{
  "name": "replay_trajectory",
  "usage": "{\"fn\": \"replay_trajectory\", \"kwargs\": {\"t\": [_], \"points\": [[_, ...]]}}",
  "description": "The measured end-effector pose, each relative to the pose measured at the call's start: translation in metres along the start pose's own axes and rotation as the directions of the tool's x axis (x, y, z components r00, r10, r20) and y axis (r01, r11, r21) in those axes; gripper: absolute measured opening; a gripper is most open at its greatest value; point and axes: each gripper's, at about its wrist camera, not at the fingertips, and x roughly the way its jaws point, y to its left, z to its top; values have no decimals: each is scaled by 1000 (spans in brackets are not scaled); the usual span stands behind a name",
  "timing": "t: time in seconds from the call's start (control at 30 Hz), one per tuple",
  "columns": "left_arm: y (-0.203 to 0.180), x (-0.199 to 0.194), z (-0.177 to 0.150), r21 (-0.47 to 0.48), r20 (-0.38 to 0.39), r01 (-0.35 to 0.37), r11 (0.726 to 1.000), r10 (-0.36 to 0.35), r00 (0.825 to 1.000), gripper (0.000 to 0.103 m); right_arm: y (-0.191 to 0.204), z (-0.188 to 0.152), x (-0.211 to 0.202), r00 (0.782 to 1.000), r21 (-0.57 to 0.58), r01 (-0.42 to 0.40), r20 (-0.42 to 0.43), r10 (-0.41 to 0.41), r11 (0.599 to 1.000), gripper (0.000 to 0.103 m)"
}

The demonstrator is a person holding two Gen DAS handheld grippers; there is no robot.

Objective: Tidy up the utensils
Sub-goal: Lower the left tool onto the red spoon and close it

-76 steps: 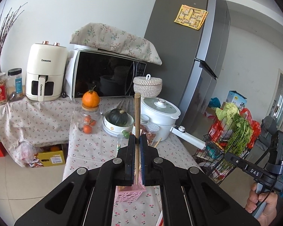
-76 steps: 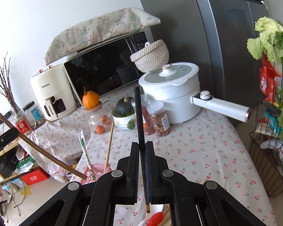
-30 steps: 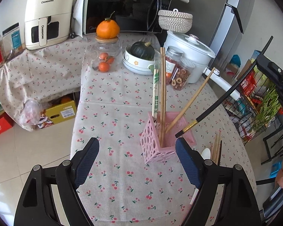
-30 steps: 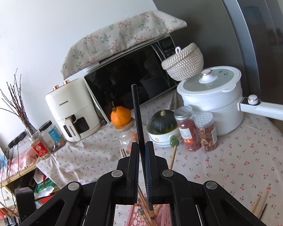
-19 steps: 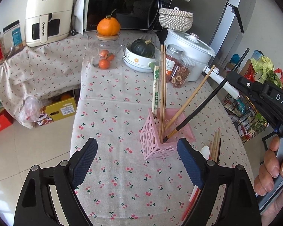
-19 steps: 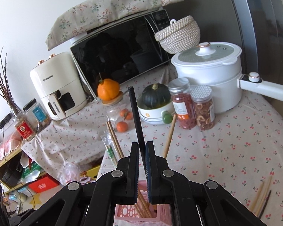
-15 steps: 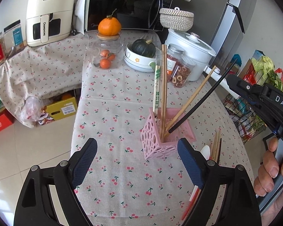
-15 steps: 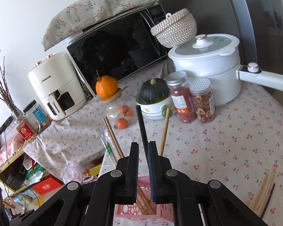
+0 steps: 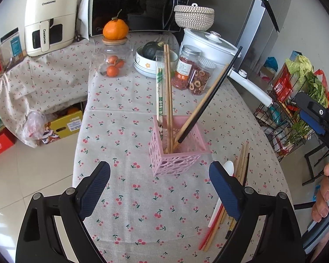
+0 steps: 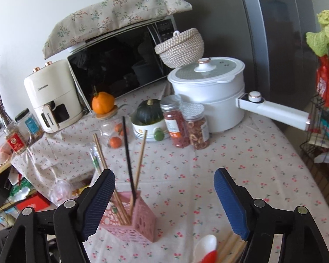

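Note:
A pink lattice holder (image 9: 177, 153) stands on the cherry-print tablecloth (image 9: 125, 197) with several wooden chopsticks (image 9: 168, 100) and one black chopstick (image 9: 208, 96) leaning in it. My left gripper (image 9: 160, 188) hangs above and in front of the holder, its jaws opening with nothing held between them. My right gripper (image 10: 164, 197) is just behind the holder (image 10: 131, 219), its jaws opening. The black chopstick (image 10: 127, 153) stands free in the holder, clear of the pads. A white spoon (image 10: 205, 246) and loose chopsticks (image 9: 241, 175) lie on the cloth to the right of the holder.
Behind the holder stand two spice jars (image 9: 193, 70), a bowl with a squash (image 9: 151, 61), a glass jar of oranges (image 9: 113, 61) and a white pot with a long handle (image 9: 250, 85). A wire rack of vegetables (image 9: 300, 100) is right of the table; boxes on the floor left.
The right gripper lowered the black chopstick into the pink holder, then opened wide and let it go. The left gripper, which dropped off a wooden chopstick earlier, stays open and has widened slightly.

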Motion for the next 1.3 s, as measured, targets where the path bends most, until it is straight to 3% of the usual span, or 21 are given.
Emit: {"fn": "replay_trajectory", "kwargs": {"t": [0.17, 0.37, 0.6, 0.77, 0.8, 0.9, 0.97, 1.07, 1.3], "points": [[-29, 6, -11, 58, -36, -7, 998, 9, 999, 95, -35, -7, -17, 996, 22, 86, -33, -85, 996, 90], [-69, 24, -33, 141, -103, 2, 990, 13, 995, 95, -76, -19, -21, 980, 74, 169, -115, -160, 983, 92], [-108, 52, -51, 264, -193, 38, 964, 15, 981, 95, -105, -40, -12, 932, 14, 274, -252, -262, 962, 92], [-125, 73, -49, 232, -242, 140, 963, -82, 967, 93, -123, -52, -6, 903, -23, 299, -315, -291, 954, 92], [-129, 78, -47, 217, -249, 162, 963, -106, 963, 91, -126, -54, -5, 898, -31, 304, -324, -297, 952, 92], [-141, 95, -46, 187, -281, 219, 958, -161, 946, 69, -137, -57, -3, 888, -34, 314, -342, -306, 949, 92], [-146, 107, -47, 181, -306, 230, 956, -168, 937, 48, -146, -59, -1, 886, -16, 315, -353, -300, 949, 92], [-151, 123, -50, 184, -329, 232, 955, -162, 930, 34, -159, -60, 0, 884, 26, 316, -371, -284, 949, 92], [-161, 145, -48, 220, -338, 205, 954, -123, 933, 31, -170, -62, 5, 879, 57, 309, -398, -262, 949, 92]]}}
